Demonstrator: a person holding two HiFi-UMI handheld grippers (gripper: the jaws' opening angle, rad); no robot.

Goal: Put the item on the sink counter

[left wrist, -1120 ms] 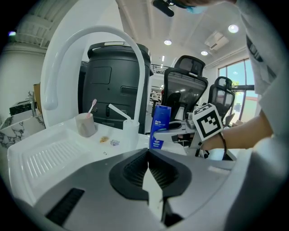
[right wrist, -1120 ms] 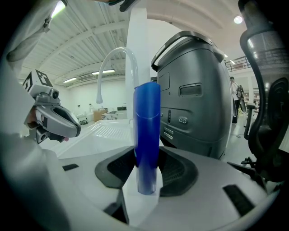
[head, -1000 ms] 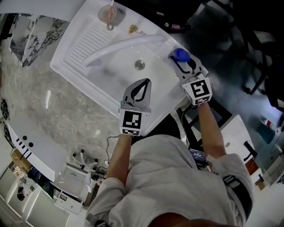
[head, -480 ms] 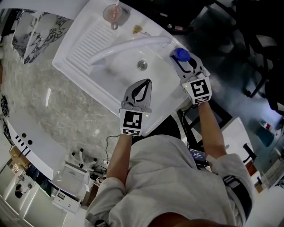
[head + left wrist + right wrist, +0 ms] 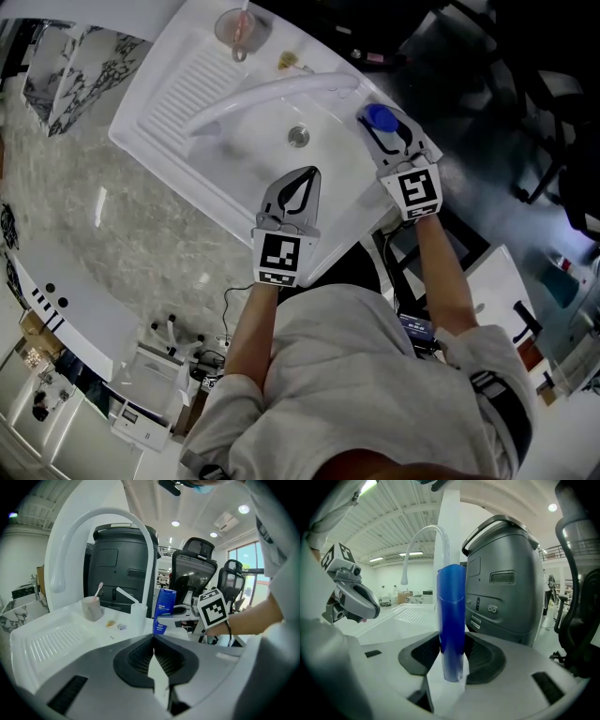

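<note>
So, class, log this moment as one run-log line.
right gripper: shut on blue bottle | left gripper: shut, empty | blue bottle: upright at sink counter edge

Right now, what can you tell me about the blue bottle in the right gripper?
The blue bottle is slim, glossy plastic, with a blue cap and white print on its side. It stands upright, clamped between the fingers of the right gripper, at the right corner of the white sink counter. Whether its base touches the counter cannot be told.

place: office-like lab hall | cues: office chairs (image 5: 194, 566), ceiling lights (image 5: 175, 523), white sink (image 5: 183, 89)
</note>
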